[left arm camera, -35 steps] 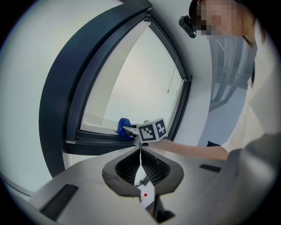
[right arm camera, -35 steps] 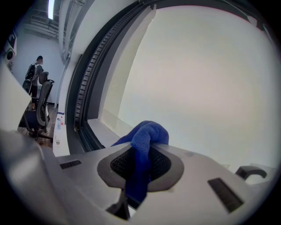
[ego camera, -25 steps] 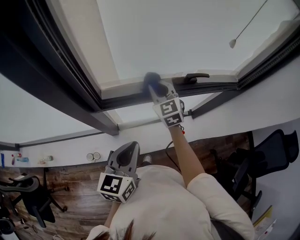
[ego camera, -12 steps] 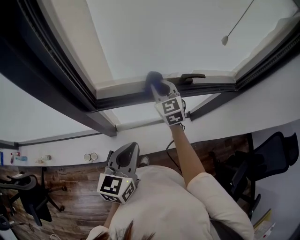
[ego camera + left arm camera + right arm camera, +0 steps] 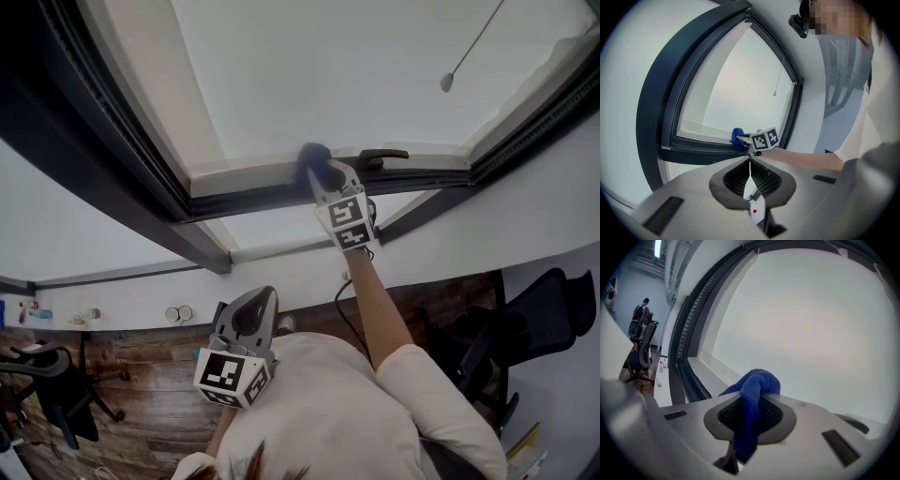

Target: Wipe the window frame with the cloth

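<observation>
Cloth (image 5: 758,383), clamped in the right gripper (image 5: 749,404), presses on the bottom rail of the window frame (image 5: 234,197), so wiping seems midway, while the left gripper (image 5: 750,165) idles near the body, jaws together, empty.

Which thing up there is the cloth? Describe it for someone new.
Find the big pale window pane, then the frame's lower rail beneath it. Where the raised right hand-held gripper meets that rail, a bunched cloth sticks out of its shut jaws. It is the only blue thing there, beside a black handle.
</observation>
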The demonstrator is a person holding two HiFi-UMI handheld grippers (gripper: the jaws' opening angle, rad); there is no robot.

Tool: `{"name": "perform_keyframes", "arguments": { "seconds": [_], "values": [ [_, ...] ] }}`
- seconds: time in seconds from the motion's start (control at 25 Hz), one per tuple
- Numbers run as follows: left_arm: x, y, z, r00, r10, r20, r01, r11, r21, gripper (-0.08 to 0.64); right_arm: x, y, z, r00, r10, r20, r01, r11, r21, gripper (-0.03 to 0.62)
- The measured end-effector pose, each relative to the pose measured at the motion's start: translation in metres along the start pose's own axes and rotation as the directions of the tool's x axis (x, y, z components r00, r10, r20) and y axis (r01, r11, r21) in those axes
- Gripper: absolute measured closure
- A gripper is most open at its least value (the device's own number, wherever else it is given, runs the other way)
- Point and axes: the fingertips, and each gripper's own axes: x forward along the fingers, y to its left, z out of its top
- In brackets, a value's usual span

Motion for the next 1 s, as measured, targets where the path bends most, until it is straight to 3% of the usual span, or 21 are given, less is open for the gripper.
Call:
{"name": "perform_keyframes", "arguments": {
  "seconds": [0.32, 0.52, 0.76, 0.88, 1.0],
  "values": [
    [-0.005, 0.003, 0.001, 1.0, 0.002, 0.007, -0.002, 1.0, -0.01, 0.549, -0.003, -0.008, -0.005, 1.0, -0.012, -0.013, 0.012, 1.0, -0.014, 0.543],
    [-0.012, 0.01, 0.001, 1.0, 0.013, 0.012, -0.013, 1.0, -0.014, 0.549, -0.006, -0.013, -0.008, 1.0, -0.021, -0.006, 0.021, 1.0, 0.023, 0.543],
    [-0.033, 0.025, 0.003, 0.999, 0.039, 0.029, -0.039, 0.999, -0.025, 0.549, -0.005, -0.013, -0.005, 0.997, -0.081, -0.011, 0.081, 0.995, 0.049, 0.543],
    [-0.047, 0.035, 0.004, 0.998, 0.051, 0.03, -0.051, 0.998, -0.024, 0.549, -0.014, 0.001, 0.007, 0.994, -0.109, 0.012, 0.108, 0.993, 0.044, 0.544],
    [-0.063, 0.048, 0.008, 0.998, 0.059, 0.03, -0.058, 0.998, -0.02, 0.549, -0.021, 0.039, 0.031, 0.994, -0.073, 0.075, 0.071, 0.997, 0.037, 0.543]
  ]
}}
